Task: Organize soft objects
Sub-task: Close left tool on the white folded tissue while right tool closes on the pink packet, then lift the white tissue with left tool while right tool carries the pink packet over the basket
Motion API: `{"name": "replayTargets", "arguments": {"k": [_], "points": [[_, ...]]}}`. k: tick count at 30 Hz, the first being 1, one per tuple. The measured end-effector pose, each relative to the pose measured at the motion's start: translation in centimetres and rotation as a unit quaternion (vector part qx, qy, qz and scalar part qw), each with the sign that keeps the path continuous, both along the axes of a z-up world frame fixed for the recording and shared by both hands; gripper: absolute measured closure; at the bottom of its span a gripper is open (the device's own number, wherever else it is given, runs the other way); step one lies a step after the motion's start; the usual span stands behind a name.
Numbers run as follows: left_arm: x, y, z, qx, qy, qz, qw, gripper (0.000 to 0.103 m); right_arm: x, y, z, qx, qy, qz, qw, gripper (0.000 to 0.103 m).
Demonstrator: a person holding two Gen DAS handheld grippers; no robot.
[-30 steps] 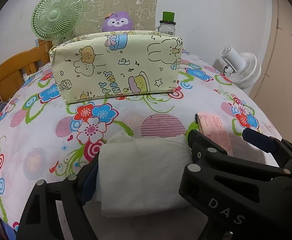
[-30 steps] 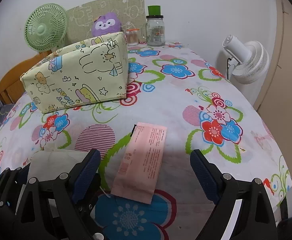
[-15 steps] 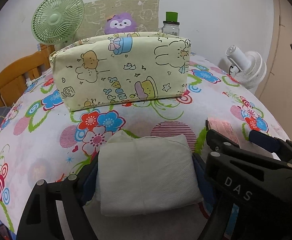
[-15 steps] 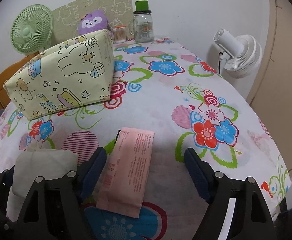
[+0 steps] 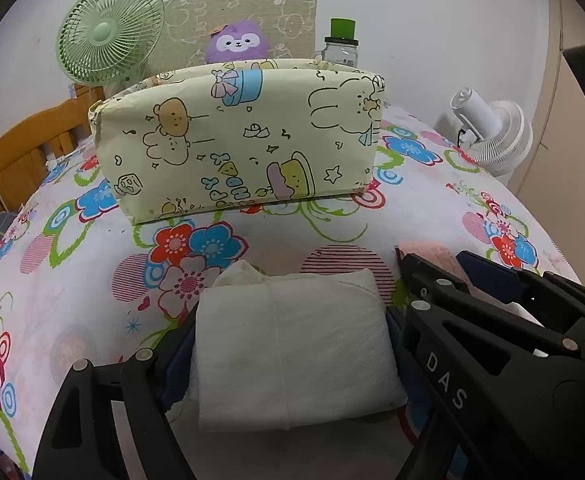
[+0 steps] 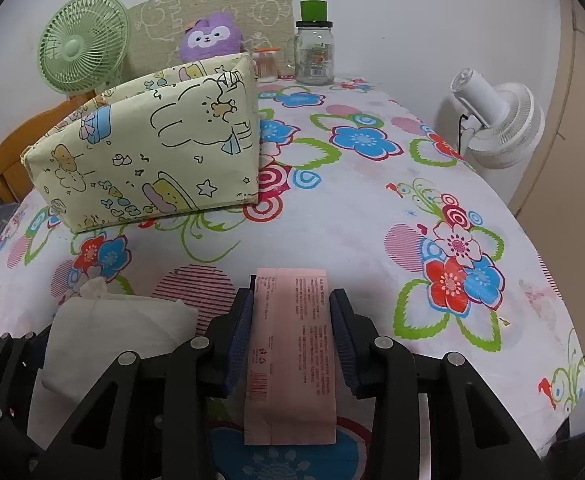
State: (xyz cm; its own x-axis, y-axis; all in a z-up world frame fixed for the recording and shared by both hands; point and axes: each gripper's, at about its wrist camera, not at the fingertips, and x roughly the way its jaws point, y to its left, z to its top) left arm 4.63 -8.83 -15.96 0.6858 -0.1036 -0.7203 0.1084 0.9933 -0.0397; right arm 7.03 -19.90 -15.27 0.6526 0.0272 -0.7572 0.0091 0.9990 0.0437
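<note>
A white tissue pack [image 5: 292, 344] lies near the front of the flowered tablecloth [image 5: 412, 208]. My left gripper [image 5: 288, 320] is shut on it, a blue pad against each long side. To its right lies a pink packet [image 6: 292, 340], and my right gripper [image 6: 292, 300] has just shut on it, pads pressing both edges. The left wrist view shows the right gripper [image 5: 452, 280] over most of the pink packet [image 5: 424, 248]. In the right wrist view the white pack [image 6: 112, 332] sits at lower left. A cream cartoon-print fabric bag [image 5: 236, 140] stands open-topped behind both.
Behind the bag [image 6: 152, 148] are a green fan [image 6: 80, 48], a purple plush [image 6: 210, 36], a green-lidded glass jar [image 6: 314, 52] and a small jar [image 6: 266, 64]. A white fan [image 6: 496, 120] stands off the right edge, a wooden chair [image 5: 20, 152] on the left.
The right gripper's jaws have closed from wide apart onto the pink packet. The left gripper has kept its hold on the white pack, and both views have crept slightly toward the bag.
</note>
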Motion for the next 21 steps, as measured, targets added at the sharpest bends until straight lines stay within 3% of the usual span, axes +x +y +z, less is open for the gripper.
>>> {"name": "replayTargets", "arguments": {"k": [21], "points": [[-0.2,2.7,1.8,-0.023,-0.004,0.023,0.9994,0.018,0.2,2.6,2.1,0.007,-0.013,0.033,0.999,0.061]]}}
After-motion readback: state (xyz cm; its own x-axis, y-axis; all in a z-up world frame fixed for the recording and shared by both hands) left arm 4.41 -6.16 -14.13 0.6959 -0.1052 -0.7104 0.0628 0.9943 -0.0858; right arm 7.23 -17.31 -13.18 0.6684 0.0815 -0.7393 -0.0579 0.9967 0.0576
